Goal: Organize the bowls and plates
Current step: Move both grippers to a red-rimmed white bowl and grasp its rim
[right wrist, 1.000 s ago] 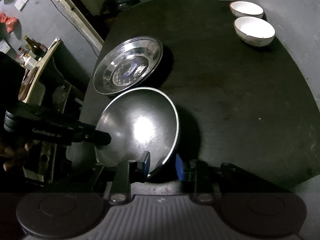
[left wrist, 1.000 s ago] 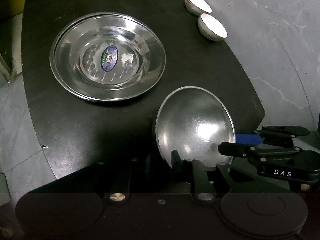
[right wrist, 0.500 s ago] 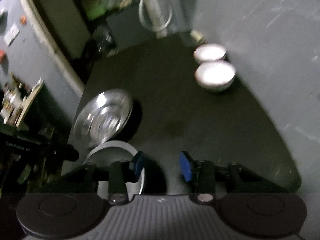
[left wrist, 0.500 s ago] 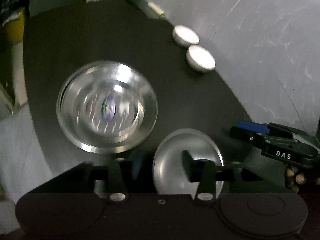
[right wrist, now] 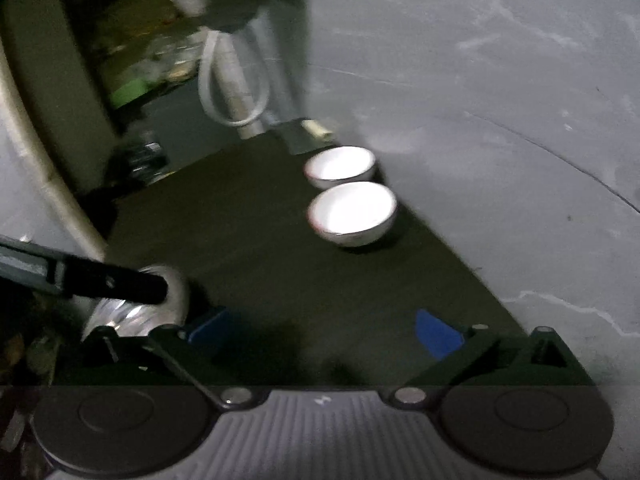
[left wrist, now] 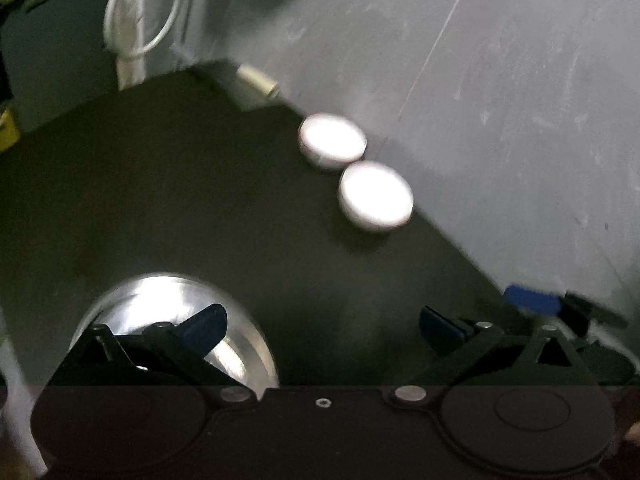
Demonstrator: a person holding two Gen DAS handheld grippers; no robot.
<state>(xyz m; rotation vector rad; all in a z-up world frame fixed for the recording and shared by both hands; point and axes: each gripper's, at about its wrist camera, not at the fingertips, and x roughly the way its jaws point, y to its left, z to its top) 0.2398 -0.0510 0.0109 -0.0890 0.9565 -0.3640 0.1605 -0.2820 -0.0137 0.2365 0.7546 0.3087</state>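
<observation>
Fingers of both grippers, left (left wrist: pixel 322 326) and right (right wrist: pixel 322 326), have just sprung wide, releasing the steel plate (left wrist: pixel 168 312) onto the table (left wrist: pixel 200 200); two white bowls (right wrist: pixel 352 212) await sorting at its far edge.

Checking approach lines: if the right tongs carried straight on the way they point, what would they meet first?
Probably the bare black tabletop, just short of the nearer white bowl; blur leaves depth uncertain. The right tongs are open and empty.

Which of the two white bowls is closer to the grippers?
The bigger-looking white bowl, lower in the right wrist view. The other white bowl sits just behind it, further along the edge of the dark table, near the wall.
</observation>
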